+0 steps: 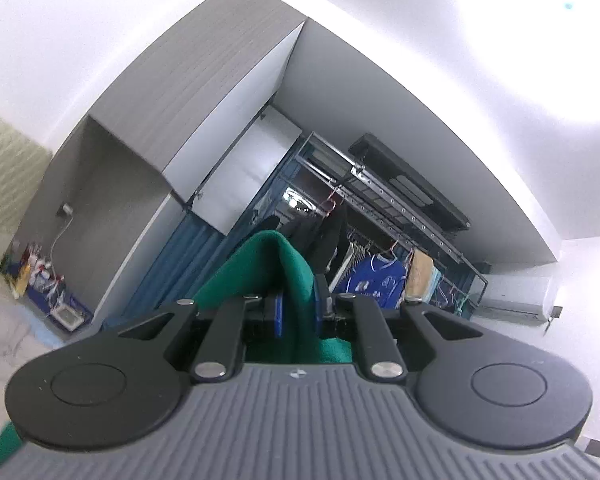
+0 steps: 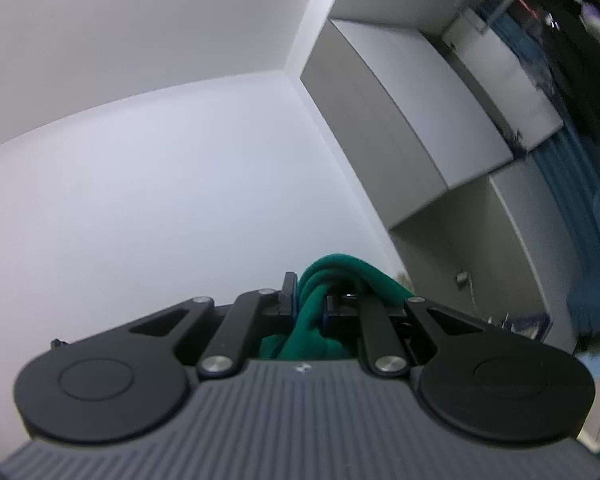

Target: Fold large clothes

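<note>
A green garment [image 1: 260,268] is pinched in my left gripper [image 1: 298,312], which is shut on a fold of it and points up toward the ceiling. The cloth rises above the jaws and drapes down over the left side. My right gripper [image 2: 308,308] is also shut on the green garment [image 2: 340,276], with bunched cloth between and over its jaws. It is raised and tilted up at the wall and ceiling. The rest of the garment hangs below both cameras, out of view.
A grey wardrobe [image 1: 204,92] stands ahead, also in the right wrist view [image 2: 400,120]. A metal clothes rack [image 1: 380,200] holds hanging clothes, including a blue shirt [image 1: 376,280]. A blue crate of clutter [image 1: 48,288] sits low left beside a pale bed surface [image 1: 4,336].
</note>
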